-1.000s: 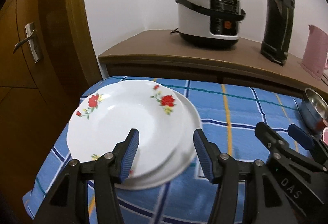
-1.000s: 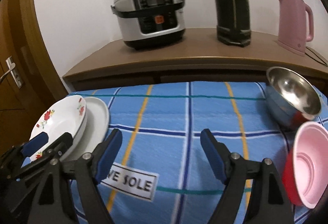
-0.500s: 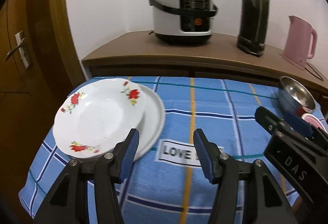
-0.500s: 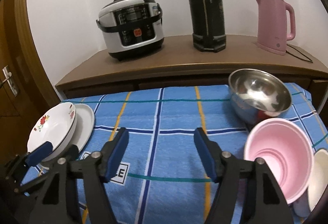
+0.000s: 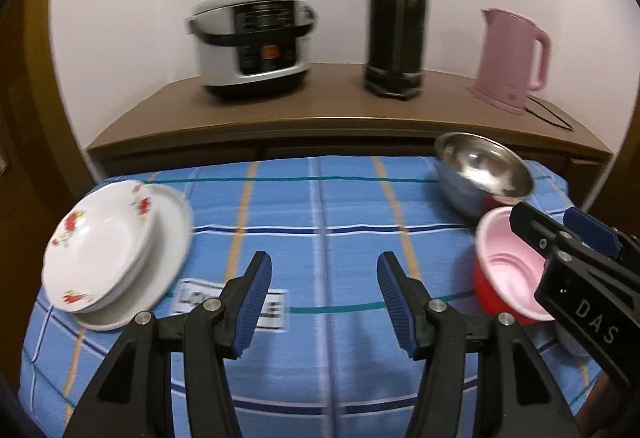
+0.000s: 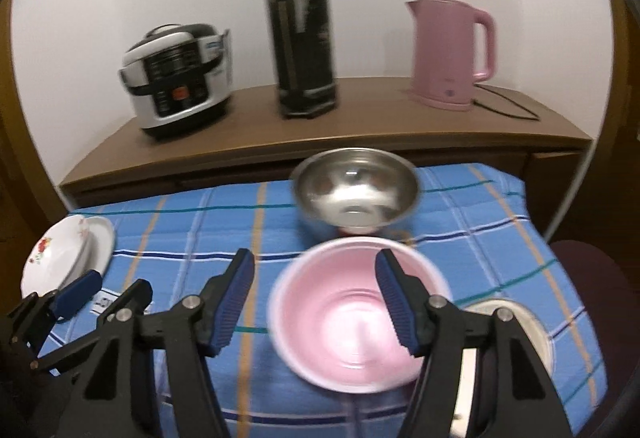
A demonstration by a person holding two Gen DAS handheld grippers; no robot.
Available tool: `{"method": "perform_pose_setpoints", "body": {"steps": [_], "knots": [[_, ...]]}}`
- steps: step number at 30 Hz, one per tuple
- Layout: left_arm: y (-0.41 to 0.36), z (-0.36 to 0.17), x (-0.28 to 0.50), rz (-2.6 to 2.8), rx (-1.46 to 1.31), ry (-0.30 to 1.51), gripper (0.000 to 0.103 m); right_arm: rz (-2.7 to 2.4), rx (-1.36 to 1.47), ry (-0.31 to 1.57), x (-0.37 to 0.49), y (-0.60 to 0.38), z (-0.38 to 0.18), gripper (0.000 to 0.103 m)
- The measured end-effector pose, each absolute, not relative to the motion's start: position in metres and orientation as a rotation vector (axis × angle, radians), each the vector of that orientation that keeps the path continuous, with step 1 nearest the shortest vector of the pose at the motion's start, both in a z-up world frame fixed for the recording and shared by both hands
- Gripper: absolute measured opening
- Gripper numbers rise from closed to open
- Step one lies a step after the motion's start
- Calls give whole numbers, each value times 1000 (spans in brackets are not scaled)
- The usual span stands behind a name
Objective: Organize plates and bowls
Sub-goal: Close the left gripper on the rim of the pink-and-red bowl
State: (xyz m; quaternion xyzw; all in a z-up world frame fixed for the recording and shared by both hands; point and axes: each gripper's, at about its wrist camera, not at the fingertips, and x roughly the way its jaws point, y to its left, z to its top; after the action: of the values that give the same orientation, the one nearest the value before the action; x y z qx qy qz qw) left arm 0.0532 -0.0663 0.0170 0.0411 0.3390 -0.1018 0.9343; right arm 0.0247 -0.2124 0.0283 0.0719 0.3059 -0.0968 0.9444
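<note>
A flowered white plate [image 5: 100, 250] lies on a plain white plate [image 5: 172, 238] at the table's left; the stack also shows in the right wrist view [image 6: 60, 258]. A steel bowl [image 5: 482, 171] [image 6: 354, 193] stands at the back right. A pink bowl [image 5: 510, 270] [image 6: 356, 314] sits in front of it, with a white bowl [image 6: 520, 322] to its right. My left gripper [image 5: 324, 302] is open and empty over the cloth's middle. My right gripper [image 6: 316, 302] is open and empty, its fingers over the pink bowl's left half.
A blue plaid cloth [image 5: 320, 205] covers the table. Behind it a wooden sideboard [image 5: 340, 105] carries a rice cooker [image 5: 252, 41], a tall black flask [image 5: 398, 9] and a pink kettle [image 5: 512, 57]. A wooden door frame stands at the left.
Both grippers have swung right, away from the plate stack. The right gripper now hangs over the pink bowl. Both stay open.
</note>
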Motion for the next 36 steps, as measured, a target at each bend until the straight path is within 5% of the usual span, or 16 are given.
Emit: {"method": "perform_pose_setpoints", "body": {"steps": [9, 16, 33, 36], "knots": [[-117, 18, 54, -316, 101, 701, 58, -370, 122, 588, 5, -262, 37, 63], [-133, 11, 64, -362, 93, 736, 58, -406, 123, 617, 9, -279, 25, 50], [-163, 2, 71, -393, 138, 759, 58, -397, 110, 717, 25, -296, 6, 49], [-166, -1, 72, -389, 154, 762, 58, -385, 87, 737, 30, -292, 0, 41]]}}
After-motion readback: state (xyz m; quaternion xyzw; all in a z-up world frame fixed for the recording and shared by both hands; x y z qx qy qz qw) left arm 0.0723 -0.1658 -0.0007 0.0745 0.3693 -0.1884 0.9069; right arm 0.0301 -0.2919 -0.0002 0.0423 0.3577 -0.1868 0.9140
